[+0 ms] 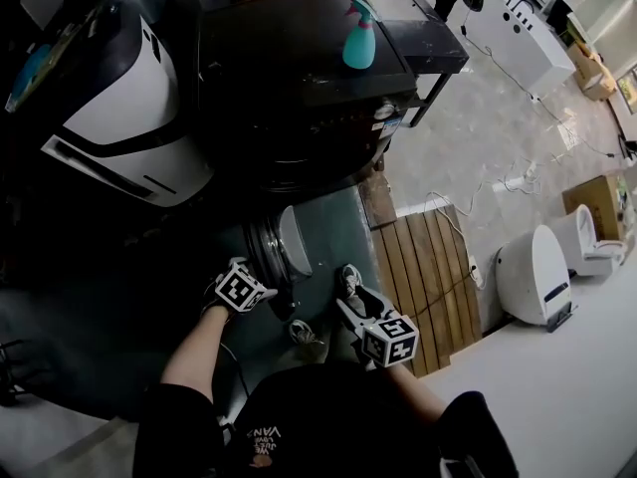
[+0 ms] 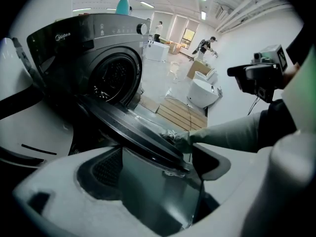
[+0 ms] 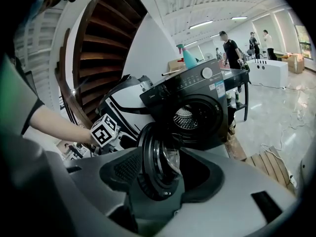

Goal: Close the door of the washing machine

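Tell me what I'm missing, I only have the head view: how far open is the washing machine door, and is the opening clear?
Observer: The right gripper view shows the door swung well out from the washing machine, with the round opening fully exposed.
Operator: Anything in the opening?
Observer: Only the bare perforated drum shows. I see nothing hanging over the rim.
Operator: Is the left hand-held gripper on the door?
Observer: In the left gripper view the door's rim runs edge-on right across the left hand-held gripper. I can't tell whether it grips the rim or only rests against it.
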`<state>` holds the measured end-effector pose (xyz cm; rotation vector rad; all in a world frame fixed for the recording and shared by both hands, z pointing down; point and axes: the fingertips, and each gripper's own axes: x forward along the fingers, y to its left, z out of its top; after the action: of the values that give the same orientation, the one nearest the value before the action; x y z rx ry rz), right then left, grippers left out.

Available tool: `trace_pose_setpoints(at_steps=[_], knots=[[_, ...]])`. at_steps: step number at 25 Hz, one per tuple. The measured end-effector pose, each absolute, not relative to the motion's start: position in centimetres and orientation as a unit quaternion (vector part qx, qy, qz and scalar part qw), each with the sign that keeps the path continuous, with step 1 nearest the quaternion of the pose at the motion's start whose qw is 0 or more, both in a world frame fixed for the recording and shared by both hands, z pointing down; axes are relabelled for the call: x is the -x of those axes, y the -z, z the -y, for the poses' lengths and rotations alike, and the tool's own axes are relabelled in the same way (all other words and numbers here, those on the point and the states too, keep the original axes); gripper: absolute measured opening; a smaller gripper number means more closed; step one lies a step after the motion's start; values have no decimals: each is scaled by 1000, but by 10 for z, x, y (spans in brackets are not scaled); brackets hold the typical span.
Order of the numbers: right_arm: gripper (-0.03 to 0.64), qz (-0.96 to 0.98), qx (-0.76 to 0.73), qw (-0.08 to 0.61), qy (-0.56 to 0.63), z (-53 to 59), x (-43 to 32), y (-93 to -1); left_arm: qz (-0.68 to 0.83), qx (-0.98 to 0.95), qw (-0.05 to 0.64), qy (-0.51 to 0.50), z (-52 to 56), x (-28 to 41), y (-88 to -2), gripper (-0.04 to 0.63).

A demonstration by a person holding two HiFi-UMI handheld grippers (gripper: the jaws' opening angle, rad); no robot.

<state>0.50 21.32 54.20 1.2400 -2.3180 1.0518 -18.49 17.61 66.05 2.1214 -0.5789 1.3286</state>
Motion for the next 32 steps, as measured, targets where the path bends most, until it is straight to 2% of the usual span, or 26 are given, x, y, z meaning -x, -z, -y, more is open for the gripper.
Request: trace_pose_setpoints(at_steps=[12, 26, 32], knots=[[222, 816, -399, 191, -372, -150, -57, -550, 215, -800, 318, -462, -136, 100, -658, 443], [222, 821, -374, 206, -378, -83, -101, -571, 235, -813, 325, -422, -62, 22, -655, 441], [216, 820, -373, 214, -379, -56, -117, -589, 260, -815, 326, -404, -26, 4, -657, 408]])
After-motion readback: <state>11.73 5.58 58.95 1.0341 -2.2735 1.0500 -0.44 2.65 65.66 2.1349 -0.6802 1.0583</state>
